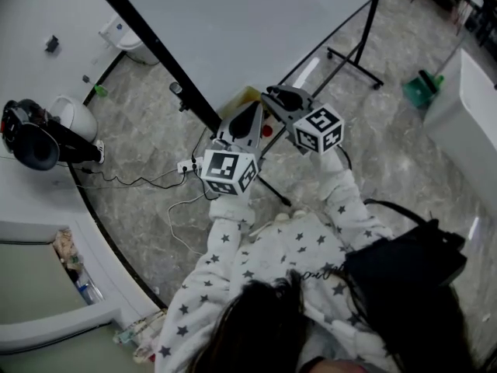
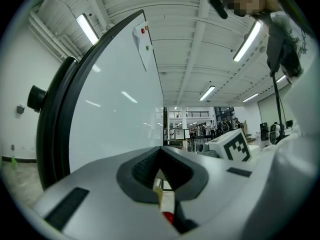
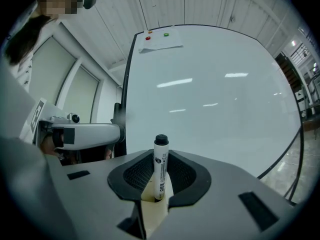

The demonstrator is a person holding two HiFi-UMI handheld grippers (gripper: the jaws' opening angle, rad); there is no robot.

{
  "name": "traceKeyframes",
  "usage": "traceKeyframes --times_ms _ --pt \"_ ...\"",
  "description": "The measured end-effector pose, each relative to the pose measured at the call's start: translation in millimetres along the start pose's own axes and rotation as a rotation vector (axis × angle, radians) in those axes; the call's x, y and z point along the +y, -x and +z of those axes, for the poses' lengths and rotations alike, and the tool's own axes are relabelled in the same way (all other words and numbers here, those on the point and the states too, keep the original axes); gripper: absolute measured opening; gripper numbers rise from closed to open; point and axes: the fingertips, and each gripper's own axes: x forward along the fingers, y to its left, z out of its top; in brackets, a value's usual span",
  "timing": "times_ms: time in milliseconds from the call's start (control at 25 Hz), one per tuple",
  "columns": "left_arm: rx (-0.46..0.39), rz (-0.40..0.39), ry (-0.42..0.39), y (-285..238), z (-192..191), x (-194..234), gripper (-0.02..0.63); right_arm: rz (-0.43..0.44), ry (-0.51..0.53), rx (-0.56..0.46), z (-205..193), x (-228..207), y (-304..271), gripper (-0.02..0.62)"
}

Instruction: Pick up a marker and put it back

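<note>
Two grippers were up in front of the big whiteboard [image 1: 256,22]. My right gripper [image 3: 159,158] had its jaws closed on the marker [image 3: 160,176]. The marker stood straight up between the two dark pads. Its black cap was on top and poked out past the jaw tips. Its body was white with black print on it. It was up in the air in front of the board, not lying on anything.

My left gripper [image 2: 161,153] had its jaws pressed together at the tips, and I could not see it holding anything. Low in the gap I saw a little red thing [image 2: 168,216], but I could not tell what it was.

From the head view, both grippers were close side by side near the board's dark edge. The arms holding them wore sleeves [image 1: 225,247] with small stars. A sheet of paper [image 3: 161,45] was stuck near a corner of the board, with a red dot and a green dot above it. A thin cable [image 1: 132,181] lay on the grey floor [image 1: 147,123].
</note>
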Motion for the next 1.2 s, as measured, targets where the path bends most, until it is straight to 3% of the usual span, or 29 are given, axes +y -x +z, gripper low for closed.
traceKeyframes --times_ms 240,560,600,640,1000,1200 --pt "0.01 -0.008 -0.017 -1.3 0.1 -5.2 0.001 0.003 0.01 0.039 -13.9 3.4 -0.3 0.083" --pt "0.014 0.009 -0.028 1.0 4.3 -1.1 0.002 0.003 0.062 0.02 0.2 8.1 0.3 0.084" --pt "0.015 0.011 -0.029 1.5 4.4 -1.4 0.002 0.008 0.064 0.021 2.0 9.6 1.2 0.089" --pt "0.015 0.012 -0.031 2.0 4.5 -1.9 0.002 0.014 0.062 0.019 4.4 11.3 2.5 0.147" --pt "0.013 0.007 -0.058 6.6 15.8 -4.5 0.002 -0.005 0.113 -0.041 53.1 17.4 23.4 0.166" --pt "0.012 -0.011 -0.058 4.7 36.3 -11.7 0.002 0.024 0.155 -0.013 82.4 30.8 32.8 0.166"
